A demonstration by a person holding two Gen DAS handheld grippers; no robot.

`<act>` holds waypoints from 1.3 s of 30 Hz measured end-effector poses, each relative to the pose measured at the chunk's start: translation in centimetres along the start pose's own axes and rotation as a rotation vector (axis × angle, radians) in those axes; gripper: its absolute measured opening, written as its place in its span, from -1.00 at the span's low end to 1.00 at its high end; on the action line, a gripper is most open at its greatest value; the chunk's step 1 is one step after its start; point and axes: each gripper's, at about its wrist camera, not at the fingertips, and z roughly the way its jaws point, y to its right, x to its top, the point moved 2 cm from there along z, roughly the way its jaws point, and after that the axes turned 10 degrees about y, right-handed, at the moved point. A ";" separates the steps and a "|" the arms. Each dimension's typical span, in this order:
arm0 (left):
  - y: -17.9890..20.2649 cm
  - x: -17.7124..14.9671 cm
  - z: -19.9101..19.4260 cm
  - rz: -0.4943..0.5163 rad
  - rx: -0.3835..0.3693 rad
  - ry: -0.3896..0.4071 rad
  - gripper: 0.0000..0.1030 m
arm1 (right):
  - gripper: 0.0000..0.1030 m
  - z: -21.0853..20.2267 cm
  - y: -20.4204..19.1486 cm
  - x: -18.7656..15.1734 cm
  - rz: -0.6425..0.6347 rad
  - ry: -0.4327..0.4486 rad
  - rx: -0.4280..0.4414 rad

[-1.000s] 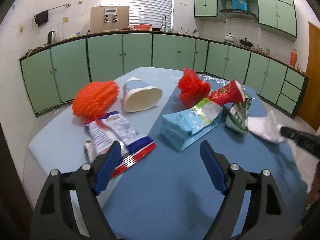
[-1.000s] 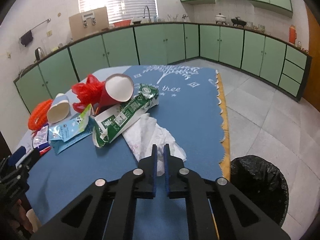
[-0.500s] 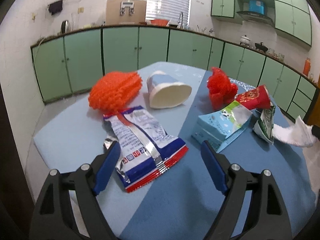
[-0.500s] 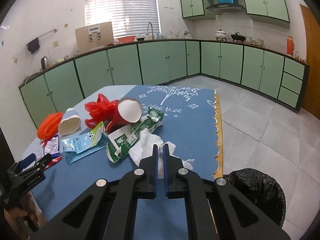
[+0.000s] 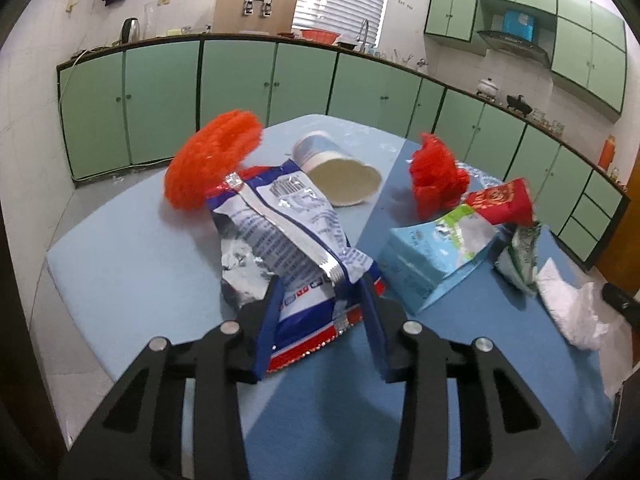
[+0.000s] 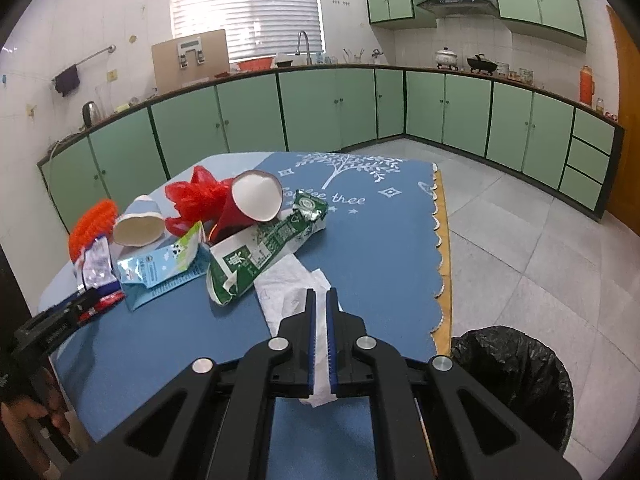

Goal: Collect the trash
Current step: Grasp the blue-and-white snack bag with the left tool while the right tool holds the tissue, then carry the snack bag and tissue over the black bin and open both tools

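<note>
A blue, white and red snack wrapper [image 5: 288, 216] lies near the table's left end. My left gripper [image 5: 320, 280] is closing on its near end: both pads press it and the foil buckles upward. In the right wrist view that wrapper [image 6: 96, 264] and the left gripper [image 6: 80, 304] show at the far left. My right gripper [image 6: 321, 292] is shut on a white tissue [image 6: 288, 292], which trails onto the blue tablecloth [image 6: 380, 240] and hangs out behind the jaws. The same tissue [image 5: 568, 304] shows at the right of the left wrist view.
More litter lies mid-table: an orange foam net [image 5: 212, 160], a white cup on its side [image 5: 340, 172], a red plastic bag [image 5: 436, 176], a red paper cup [image 5: 500, 200], a light-blue carton [image 5: 432, 252] and a green carton [image 6: 264, 248]. A black-lined bin [image 6: 512, 380] stands on the floor past the table's right edge.
The left gripper moved up to the snack wrapper and its jaws narrowed onto it, crumpling it upward. The right gripper kept its hold on the tissue.
</note>
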 end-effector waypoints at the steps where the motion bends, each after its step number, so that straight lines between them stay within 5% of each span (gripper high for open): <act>1: 0.3 0.1 -0.3 -0.002 -0.012 0.004 -0.30 | -0.85 0.1 0.1 -0.1 0.004 -0.012 0.006; 8: 2.5 0.3 -1.8 0.013 -0.091 0.027 -0.44 | 0.13 -0.3 0.2 -0.4 0.007 -0.012 0.015; 13: 3.9 0.4 -2.8 0.028 -0.128 0.056 -0.45 | 0.27 0.7 -0.3 -0.9 -0.021 -0.048 0.005; 18: 3.5 0.8 -3.3 0.028 -0.119 0.081 -0.45 | 0.26 2.2 -0.2 -2.2 -0.022 -0.130 -0.007; 28: 5.6 0.8 -3.8 0.049 -0.193 0.078 -0.46 | -0.72 2.2 -0.3 -2.9 -0.026 -0.156 0.039; 39: 12.0 0.5 -4.6 0.099 -0.343 0.069 -0.46 | -0.76 -2.6 3.9 0.0 0.033 -0.020 0.015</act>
